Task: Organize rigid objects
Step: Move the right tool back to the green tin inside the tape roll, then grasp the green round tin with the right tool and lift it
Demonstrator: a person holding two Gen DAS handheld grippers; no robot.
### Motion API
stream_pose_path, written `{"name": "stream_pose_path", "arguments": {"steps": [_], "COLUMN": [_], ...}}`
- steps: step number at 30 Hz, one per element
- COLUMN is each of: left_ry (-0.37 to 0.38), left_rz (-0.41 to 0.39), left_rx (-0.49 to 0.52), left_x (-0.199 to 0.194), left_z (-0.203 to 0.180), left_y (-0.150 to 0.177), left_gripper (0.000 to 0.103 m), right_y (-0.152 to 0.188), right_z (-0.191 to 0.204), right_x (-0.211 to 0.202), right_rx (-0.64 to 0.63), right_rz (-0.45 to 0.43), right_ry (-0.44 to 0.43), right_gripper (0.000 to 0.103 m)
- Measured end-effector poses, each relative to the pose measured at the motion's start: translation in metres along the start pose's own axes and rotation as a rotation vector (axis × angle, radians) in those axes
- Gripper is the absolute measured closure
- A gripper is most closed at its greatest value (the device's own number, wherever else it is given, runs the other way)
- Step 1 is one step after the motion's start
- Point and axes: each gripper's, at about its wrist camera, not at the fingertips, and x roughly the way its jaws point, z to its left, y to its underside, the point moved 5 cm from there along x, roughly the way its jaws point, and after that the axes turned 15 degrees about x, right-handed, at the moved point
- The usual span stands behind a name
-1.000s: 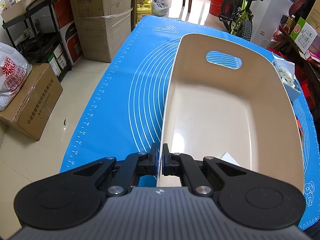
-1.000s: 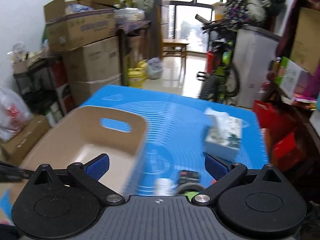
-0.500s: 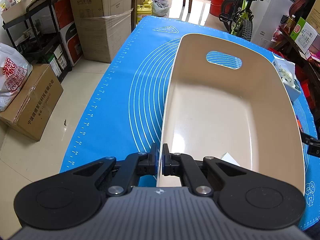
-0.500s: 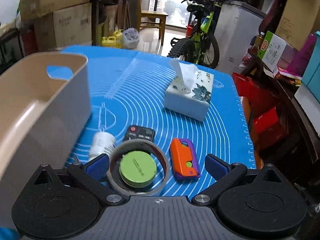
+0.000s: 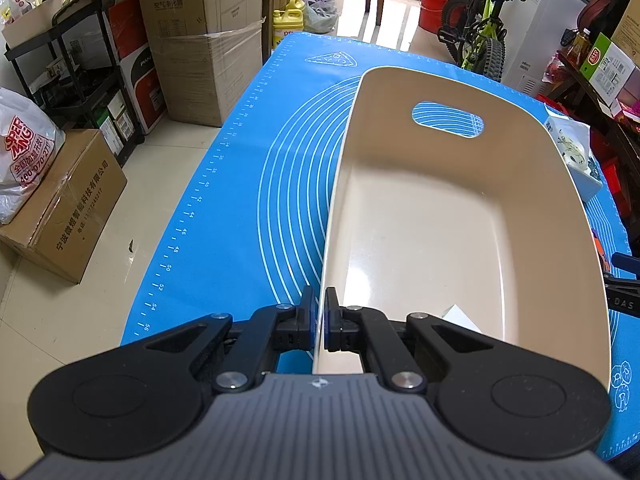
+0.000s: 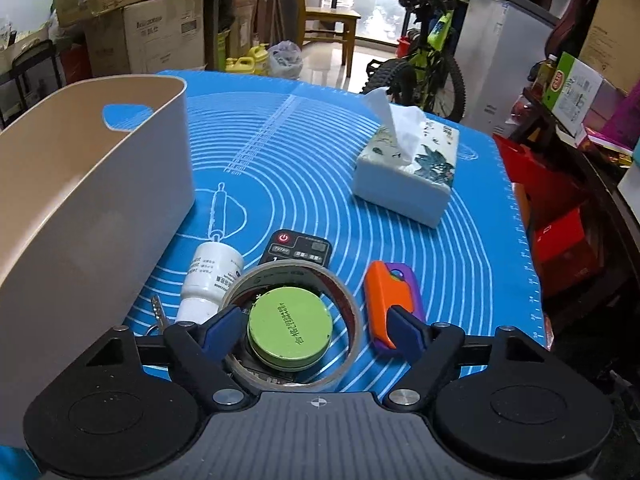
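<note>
We have the left gripper [image 5: 319, 322] clamped tight on the near rim of the beige bin [image 5: 440, 220], low in the left wrist view. In the right wrist view that bin fills the left side; just right of it lies a white bottle [image 6: 211, 276], then a tape roll [image 6: 294, 320] ringing a green tin [image 6: 290, 328], centre bottom. Our right gripper [image 6: 316, 330] straddles the roll, jaws just narrowing, pads seemingly not yet pressing. An orange case [image 6: 390, 300] sits right; a tissue box [image 6: 406, 172] upper right.
</note>
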Motion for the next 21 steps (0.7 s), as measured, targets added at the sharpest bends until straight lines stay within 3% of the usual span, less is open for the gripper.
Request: {"name": "stream_pose_path", "arguments": {"steps": [10,16,21], "left_ry": [0.0,-0.001,-0.001], "left_rz": [0.0,-0.001,-0.001], "left_rx": [0.0,0.0,0.0], "left_x": [0.0,0.0,0.0], "left_z": [0.0,-0.001,-0.001], "left_y": [0.0,0.0,0.0], "left_gripper": [0.098,0.098,0.098], "right_y": [-0.001,-0.003,0.0], "right_z": [-0.004,-0.004,0.001], "right_x": [0.018,0.019,0.016], "right_rx": [0.056,0.098,0.074], "right_rz": [0.082,0.098,0.079], "right_ry": [-0.03,-0.07,-0.061], "right_gripper": [0.029,0.045,0.045]}}
